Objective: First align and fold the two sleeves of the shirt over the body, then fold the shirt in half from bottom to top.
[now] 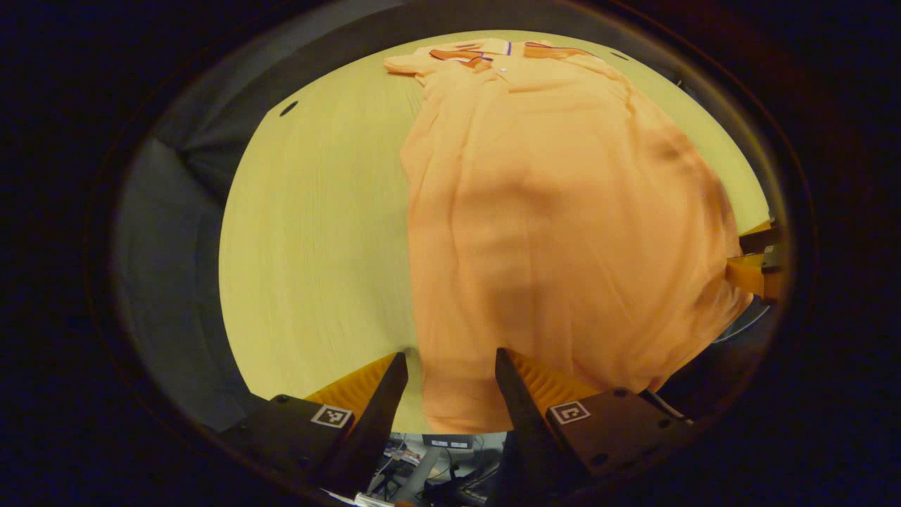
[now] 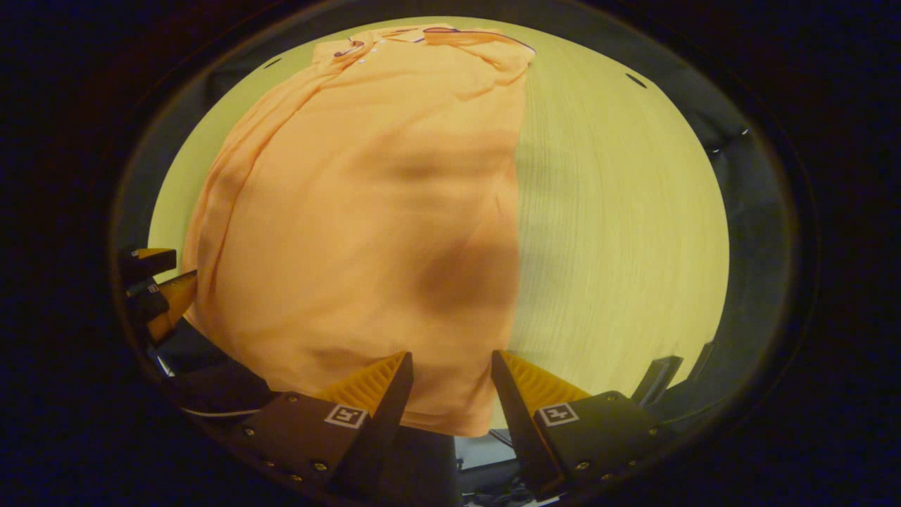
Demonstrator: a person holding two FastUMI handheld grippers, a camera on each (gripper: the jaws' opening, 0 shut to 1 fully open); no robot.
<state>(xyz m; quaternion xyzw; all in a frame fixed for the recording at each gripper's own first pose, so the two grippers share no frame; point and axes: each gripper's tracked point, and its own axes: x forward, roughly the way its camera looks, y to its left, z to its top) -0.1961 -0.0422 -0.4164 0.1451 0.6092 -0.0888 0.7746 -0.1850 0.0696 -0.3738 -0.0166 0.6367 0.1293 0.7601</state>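
An orange shirt (image 1: 556, 211) lies flat on the light wooden table (image 1: 317, 232), collar (image 1: 486, 55) at the far end, both sleeves tucked in over the body. My left gripper (image 1: 450, 362) stands open at the near edge, the shirt's bottom left hem corner between its spread fingers. In the right gripper view the same shirt (image 2: 366, 211) stretches away, and my right gripper (image 2: 450, 362) is open around the bottom right hem corner. Neither pair of fingers presses on the cloth. The right gripper (image 1: 757, 264) appears at the far right of the left gripper view.
Bare table (image 2: 619, 225) spreads out on both sides of the shirt. The dark booth wall (image 1: 169, 232) rings the table. The left gripper (image 2: 151, 289) shows at the left of the right gripper view. Cables and clutter (image 1: 436, 472) lie below the near table edge.
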